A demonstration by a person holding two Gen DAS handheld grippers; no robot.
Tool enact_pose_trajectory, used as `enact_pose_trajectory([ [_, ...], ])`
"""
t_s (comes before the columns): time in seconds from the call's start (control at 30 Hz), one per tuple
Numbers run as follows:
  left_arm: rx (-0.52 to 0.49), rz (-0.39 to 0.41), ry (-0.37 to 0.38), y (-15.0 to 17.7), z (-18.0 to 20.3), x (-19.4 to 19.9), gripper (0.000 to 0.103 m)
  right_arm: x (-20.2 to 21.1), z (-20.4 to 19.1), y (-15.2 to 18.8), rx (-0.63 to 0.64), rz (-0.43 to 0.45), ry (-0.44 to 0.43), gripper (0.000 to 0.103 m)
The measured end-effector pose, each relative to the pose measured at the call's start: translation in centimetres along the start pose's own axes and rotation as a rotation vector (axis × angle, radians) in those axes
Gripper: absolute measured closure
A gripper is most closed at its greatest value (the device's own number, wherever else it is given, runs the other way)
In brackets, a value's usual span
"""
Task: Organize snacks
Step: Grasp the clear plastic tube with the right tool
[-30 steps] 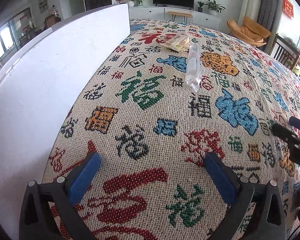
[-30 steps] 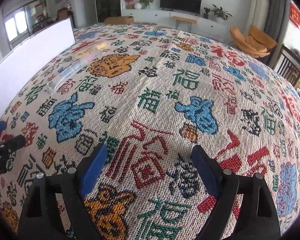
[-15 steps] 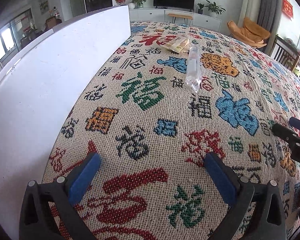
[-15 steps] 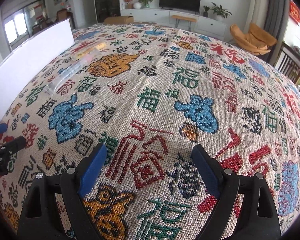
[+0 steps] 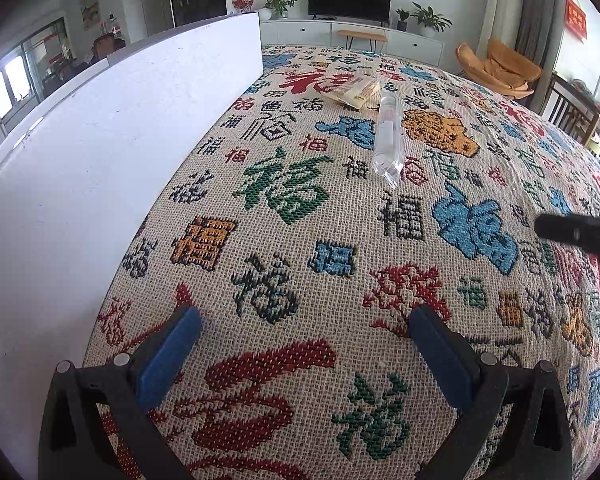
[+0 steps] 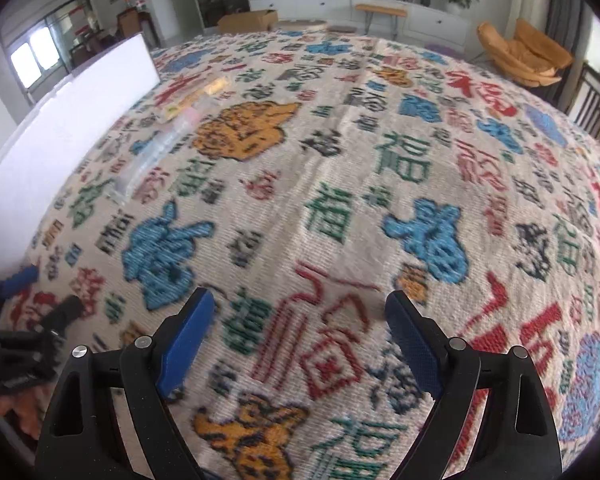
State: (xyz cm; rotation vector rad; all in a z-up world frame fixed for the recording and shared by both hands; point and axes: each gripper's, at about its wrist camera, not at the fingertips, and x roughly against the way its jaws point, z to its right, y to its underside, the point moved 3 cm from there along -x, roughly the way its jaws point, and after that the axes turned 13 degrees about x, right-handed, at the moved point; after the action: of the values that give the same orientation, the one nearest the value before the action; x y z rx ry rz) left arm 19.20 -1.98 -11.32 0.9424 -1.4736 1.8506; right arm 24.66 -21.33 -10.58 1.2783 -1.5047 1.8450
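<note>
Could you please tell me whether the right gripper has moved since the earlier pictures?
Yes. The right gripper has moved forward and slightly left: in its own view the orange woven motif on the patterned tablecloth sits lower, and the frame is motion-blurred.

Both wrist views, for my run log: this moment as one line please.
left gripper: open, empty | right gripper: open, empty | clear tube packet, yellow snack packet: on tablecloth, untouched | white board: left

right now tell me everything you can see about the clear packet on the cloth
The clear packet is long, narrow, see-through plastic, crinkled at its near sealed end, with something pale inside that cannot be made out. It lies flat on the patterned cloth, pointing away, its far end beside a yellowish snack bag. Neither claw touches it.
</note>
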Motion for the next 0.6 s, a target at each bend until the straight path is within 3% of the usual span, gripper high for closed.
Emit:
enact_pose_trajectory([
  [0.17,0.0,0.0,0.0,0.0,0.0,-0.1,0.0,-2.3,-3.3,-8.0,-0.008,-0.025,-0.179,0.014],
  [0.3,0.0,0.0,0.0,0.0,0.0,-0.1,0.0,-6.0,-6.7,-12.6,0.023,-0.105,-0.211,0.016],
  [0.47,0.0,0.0,0.001,0.1,0.0,-0.1,0.0,-9.0,-9.0,-14.1,0.045,-0.166,-0.147,0.018],
  [0.5,0.0,0.0,0.001,0.1,0.0,-0.1,0.0,-9.5,-9.2,-14.0,0.049,-0.179,-0.14,0.031],
  [0.53,0.0,0.0,0.001,0.1,0.0,-0.1,0.0,-9.8,-9.3,-13.8,0.057,-0.193,-0.125,0.054],
  [0.6,0.0,0.0,0.0,0.0,0.0,-0.1,0.0,-9.5,-9.2,-13.5,0.083,-0.174,-0.07,0.071],
])
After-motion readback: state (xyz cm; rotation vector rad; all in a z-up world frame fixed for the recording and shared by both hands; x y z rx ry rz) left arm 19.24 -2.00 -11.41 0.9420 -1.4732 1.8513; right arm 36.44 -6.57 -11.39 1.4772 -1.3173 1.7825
